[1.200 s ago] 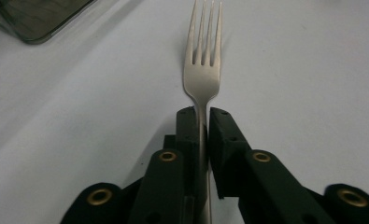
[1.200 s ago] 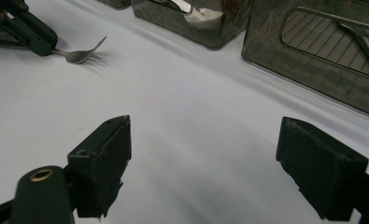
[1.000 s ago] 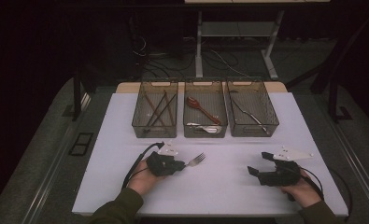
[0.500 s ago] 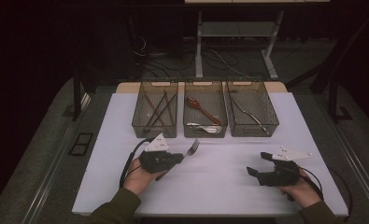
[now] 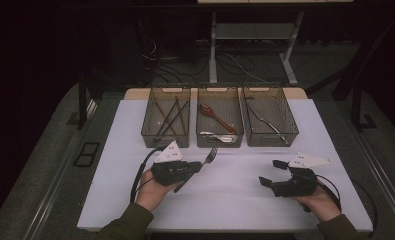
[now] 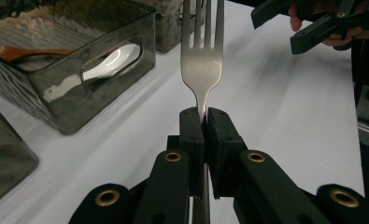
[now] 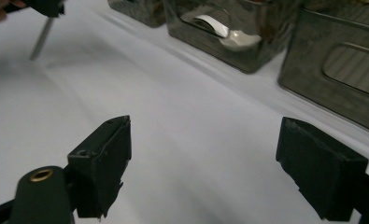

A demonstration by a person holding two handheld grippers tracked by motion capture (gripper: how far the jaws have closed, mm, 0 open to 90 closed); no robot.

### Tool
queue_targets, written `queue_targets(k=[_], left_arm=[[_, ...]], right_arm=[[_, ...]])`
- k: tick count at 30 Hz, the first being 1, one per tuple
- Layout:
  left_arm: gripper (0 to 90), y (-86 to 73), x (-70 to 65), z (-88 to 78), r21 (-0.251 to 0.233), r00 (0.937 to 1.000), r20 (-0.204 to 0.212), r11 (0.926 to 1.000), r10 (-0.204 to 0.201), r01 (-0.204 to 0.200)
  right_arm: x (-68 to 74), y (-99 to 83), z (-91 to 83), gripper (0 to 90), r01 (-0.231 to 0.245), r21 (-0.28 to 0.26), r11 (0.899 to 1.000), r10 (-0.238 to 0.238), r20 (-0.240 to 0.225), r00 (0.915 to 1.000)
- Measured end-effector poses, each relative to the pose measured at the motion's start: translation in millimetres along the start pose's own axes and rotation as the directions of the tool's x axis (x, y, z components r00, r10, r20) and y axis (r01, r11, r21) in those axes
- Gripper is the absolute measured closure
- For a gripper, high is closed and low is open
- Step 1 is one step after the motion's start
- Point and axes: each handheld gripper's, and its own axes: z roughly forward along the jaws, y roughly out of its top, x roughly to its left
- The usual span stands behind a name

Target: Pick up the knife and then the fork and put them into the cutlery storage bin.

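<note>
A silver fork (image 5: 209, 156) hangs above the white table (image 5: 235, 200), just in front of the middle bin. My left gripper (image 5: 196, 167) is shut on its neck, tines pointing at the bins and the handle trailing back toward the hand. In the left gripper view the black jaws (image 6: 203, 119) pinch the fork (image 6: 202, 65) right below the tines. Low over the table at the right, my right gripper (image 5: 272, 172) is open, and nothing lies between its two pads (image 7: 102, 170) in the right gripper view.
Three dark see-through bins stand in a row at the back: the left bin (image 5: 150, 134) holds chopsticks, the middle bin (image 5: 220, 141) a brown spoon (image 5: 216, 116) and a white spoon (image 6: 114, 60), the right bin (image 5: 291, 131) a metal utensil. The table's edges drop to dark floor.
My left gripper has lifted the fork off the table and carried it a little toward the bins. The right gripper has stayed where it was, still open.
</note>
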Motion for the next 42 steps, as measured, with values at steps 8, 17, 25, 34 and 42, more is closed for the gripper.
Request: queue_targets(k=[8, 17, 25, 34, 42], left_arm=[[85.0, 7.0, -6.0, 6.3, -0.023, 0.9998, -0.016, 0.9997, -0.007, 0.007], [85.1, 16.8, -17.0, 25.5, -0.031, 0.9997, -0.024, 0.9995, -0.008, 0.008], [85.0, 23.8, -26.4, 43.9, -0.044, 0.9995, -0.030, 0.9990, -0.009, 0.007], [85.0, 23.4, -31.9, 44.1, -0.050, 0.9988, -0.048, 0.9987, 0.005, -0.008], [85.0, 23.0, -30.6, 43.4, -0.058, 0.9990, -0.045, 0.9983, -0.002, 0.000]], right_arm=[[11.2, 24.6, 8.7, 14.1, 0.017, -0.031, 0.999, -0.019, -0.065, 0.9977], [19.5, 50.9, 17.2, 24.2, -0.003, -0.066, 0.998, -0.006, -0.136, 0.9907], [29.2, 70.3, 31.4, 38.9, -0.017, -0.088, 0.996, -0.001, -0.195, 0.9808], [33.6, 80.2, 50.4, 56.5, -0.055, -0.060, 0.997, 0.041, -0.219, 0.9748], [34.1, 84.7, 55.8, 76.3, -0.066, -0.076, 0.995, 0.048, -0.220, 0.9744]])
